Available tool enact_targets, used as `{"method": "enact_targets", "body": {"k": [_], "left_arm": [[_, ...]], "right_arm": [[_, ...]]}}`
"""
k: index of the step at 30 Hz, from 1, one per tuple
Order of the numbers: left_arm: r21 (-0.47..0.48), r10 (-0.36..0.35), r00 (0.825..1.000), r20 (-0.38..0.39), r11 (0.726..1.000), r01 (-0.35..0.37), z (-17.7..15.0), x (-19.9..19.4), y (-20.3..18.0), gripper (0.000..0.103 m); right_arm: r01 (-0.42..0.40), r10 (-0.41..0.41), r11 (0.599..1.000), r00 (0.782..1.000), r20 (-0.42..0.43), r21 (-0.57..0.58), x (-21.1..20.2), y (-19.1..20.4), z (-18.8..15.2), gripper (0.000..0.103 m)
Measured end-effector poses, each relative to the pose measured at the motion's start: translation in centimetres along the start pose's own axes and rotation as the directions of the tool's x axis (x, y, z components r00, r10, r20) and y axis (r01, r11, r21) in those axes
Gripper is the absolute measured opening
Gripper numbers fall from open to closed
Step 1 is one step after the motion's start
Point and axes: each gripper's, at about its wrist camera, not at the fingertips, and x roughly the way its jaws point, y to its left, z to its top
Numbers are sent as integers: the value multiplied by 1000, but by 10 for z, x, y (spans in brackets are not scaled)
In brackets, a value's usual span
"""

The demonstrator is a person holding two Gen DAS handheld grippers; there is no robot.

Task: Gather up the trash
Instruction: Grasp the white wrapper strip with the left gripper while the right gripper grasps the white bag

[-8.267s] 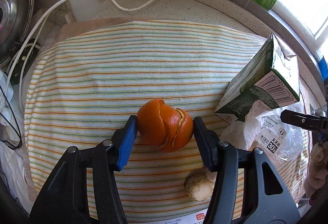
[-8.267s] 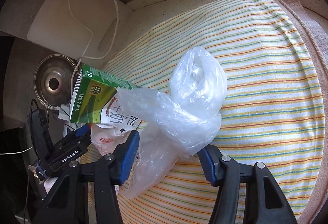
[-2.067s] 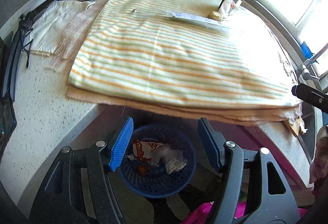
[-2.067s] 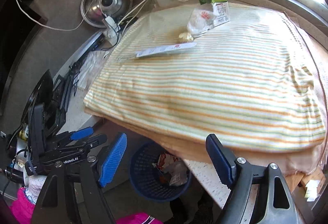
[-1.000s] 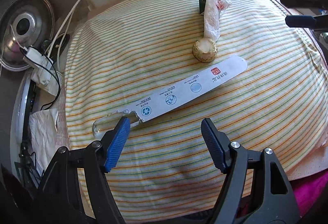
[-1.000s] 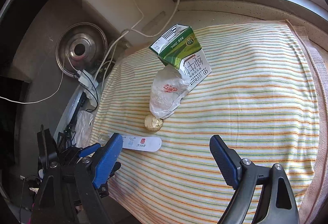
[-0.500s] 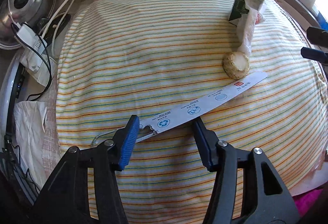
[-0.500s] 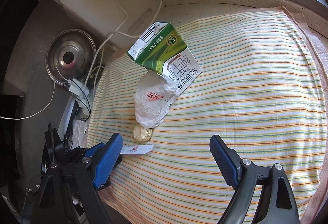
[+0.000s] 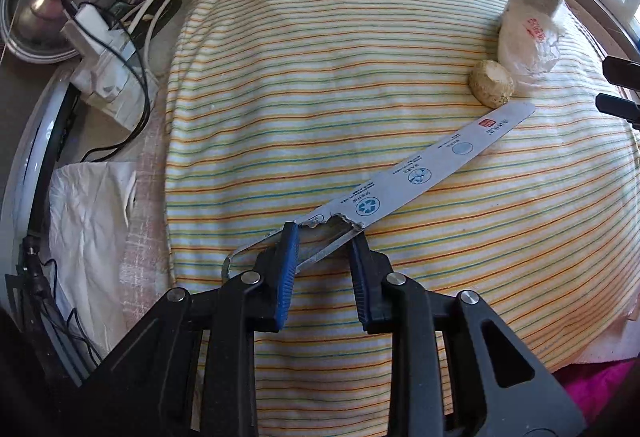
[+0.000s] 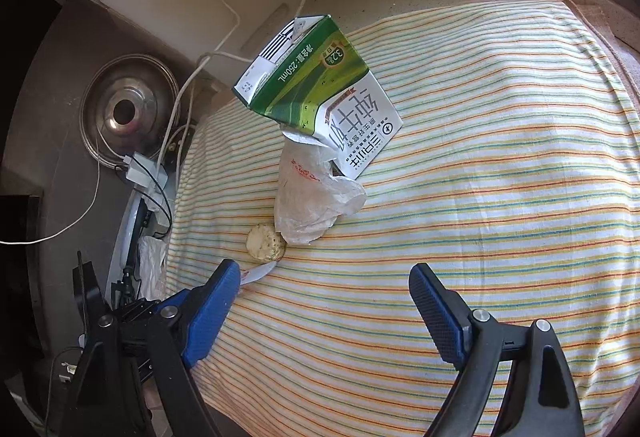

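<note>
We are closing the left gripper (image 9: 324, 237) over the torn near end of the long wrapper (image 9: 420, 173), which lies aslant on the striped cloth (image 9: 320, 77); its pads bracket that clear, ragged end. We judge it light, thin and floppy, likely to slip, so this end suits. The right gripper (image 10: 324, 279) hangs wide and empty near the milk carton (image 10: 320, 93), marked 250mL; the wrapper shows a recycling symbol.
</note>
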Motion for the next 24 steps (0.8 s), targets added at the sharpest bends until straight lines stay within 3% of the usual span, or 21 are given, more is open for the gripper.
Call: {"method": "enact_targets", "body": {"k": [3, 6, 8, 10, 16, 18, 21, 24], "left_arm": [[-36, 34, 999, -8, 999, -34, -5, -3, 9, 25], [-4, 25, 1000, 10, 1000, -25, -5, -11, 5, 25], [28, 23, 1000, 22, 999, -23, -4, -15, -4, 36], [60, 30, 999, 35, 998, -32, 1, -15, -14, 64], [140, 43, 999, 25, 989, -46, 21, 4, -43, 68], [125, 28, 1000, 10, 992, -29, 27, 11, -43, 62], [60, -50, 999, -7, 997, 51, 35, 13, -34, 30], [44, -34, 999, -10, 998, 34, 34, 11, -28, 22]], "right_arm": [[-4, 4, 1000, 1000, -5, 2, 5, 2, 1, 89], [-7, 7, 1000, 1000, -6, 8, 12, 5, 3, 89], [-9, 9, 1000, 1000, -8, 15, 20, 7, 7, 88], [-8, 8, 1000, 1000, -11, 26, 28, 8, 10, 88], [14, -14, 999, 1000, -11, 37, 50, 10, 21, 86], [18, -18, 999, 1000, -3, 31, 53, 13, 23, 86], [26, -26, 1000, 1000, 11, 14, 56, 19, 23, 86], [47, -47, 999, 998, 36, -8, 60, 26, 21, 85]]}}
